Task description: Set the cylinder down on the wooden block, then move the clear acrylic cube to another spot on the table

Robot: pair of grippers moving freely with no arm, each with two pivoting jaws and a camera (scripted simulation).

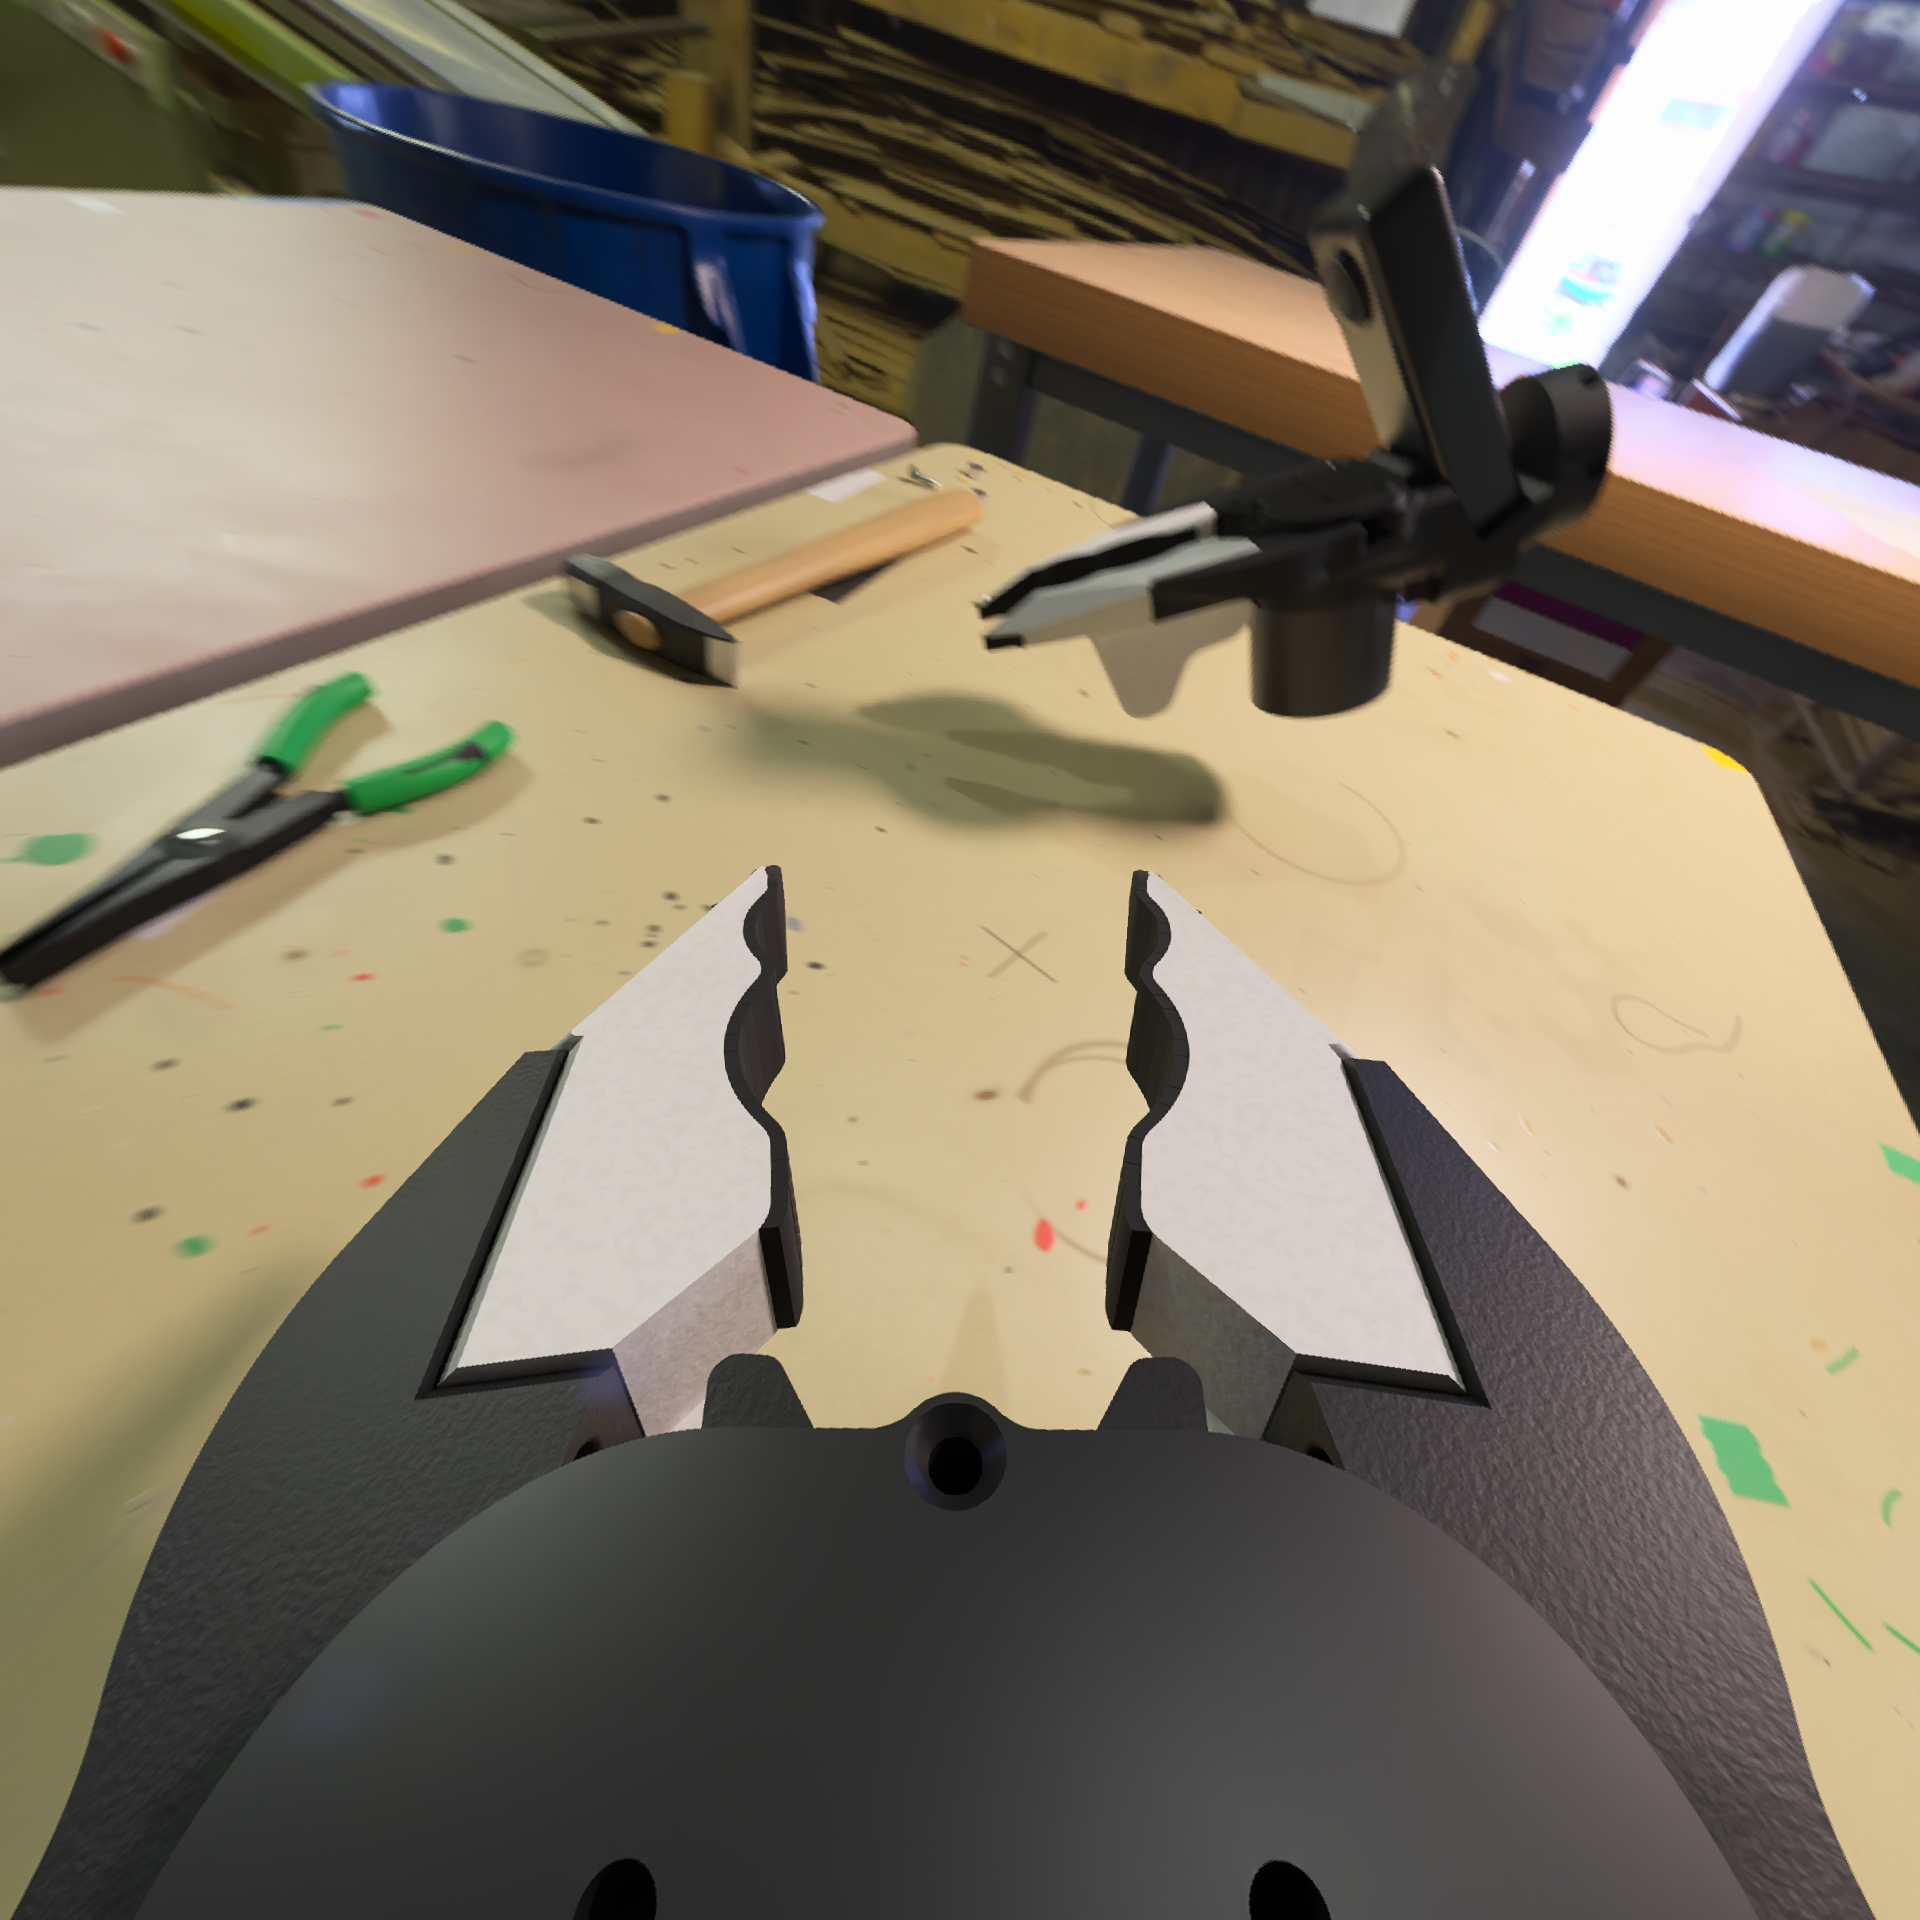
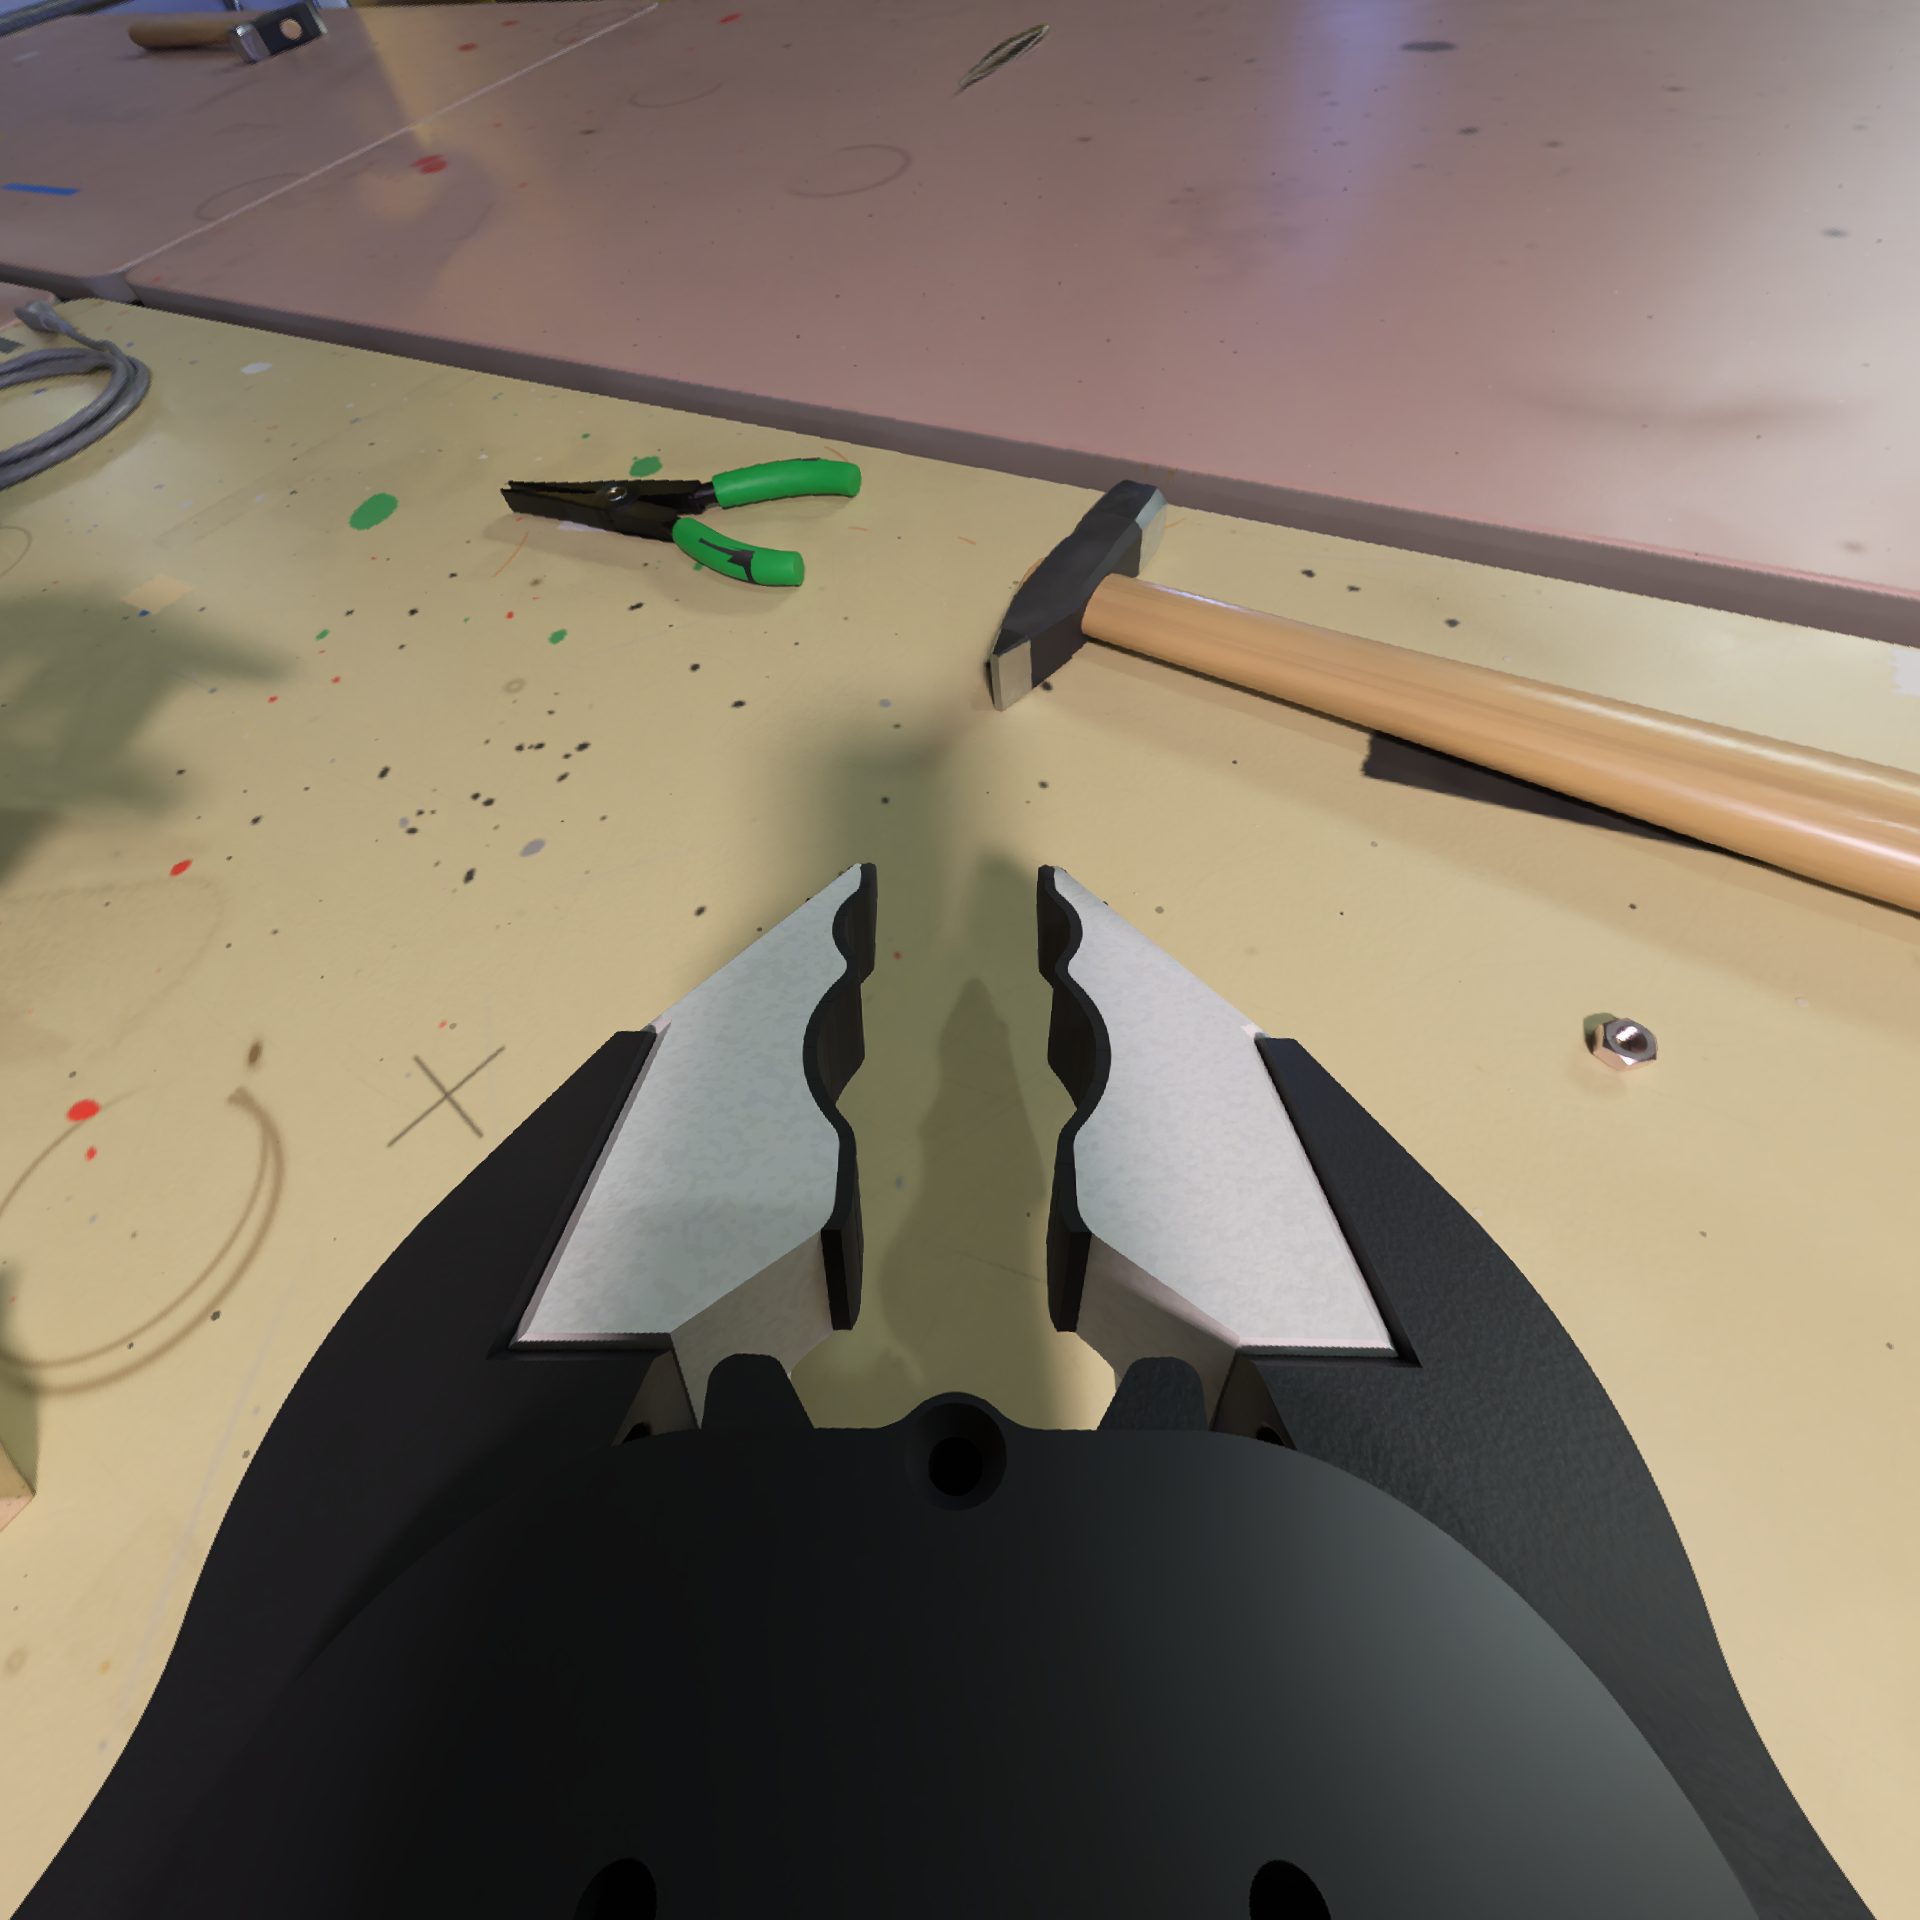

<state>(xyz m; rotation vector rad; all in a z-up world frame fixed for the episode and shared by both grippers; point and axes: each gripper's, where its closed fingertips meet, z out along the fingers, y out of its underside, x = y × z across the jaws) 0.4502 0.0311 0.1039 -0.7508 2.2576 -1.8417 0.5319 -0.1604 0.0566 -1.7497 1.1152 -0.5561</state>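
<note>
No cylinder and no clear acrylic cube shows in either view. A pale wooden corner (image 2: pixel 8 1496) sticks in at the left edge of the right wrist view; I cannot tell what it is. My left gripper (image 1: pixel 956 883) is open and empty, low over the paint-speckled yellow table (image 1: pixel 1507 1039). My right gripper (image 2: pixel 956 878) is open with a narrower gap and empty, also low over the table. It shows in the left wrist view (image 1: pixel 992 621) too, hovering at the far right and pointing left toward the hammer.
A wooden-handled hammer (image 1: pixel 665 623) (image 2: pixel 1455 707) and green-handled pliers (image 1: pixel 239 821) (image 2: pixel 675 514) lie near a raised pink board (image 1: pixel 312 416) (image 2: pixel 1143 260). A steel nut (image 2: pixel 1623 1042) lies right of my right gripper. A grey cable (image 2: pixel 62 405) is far left. A blue bin (image 1: pixel 582 208) stands beyond the table.
</note>
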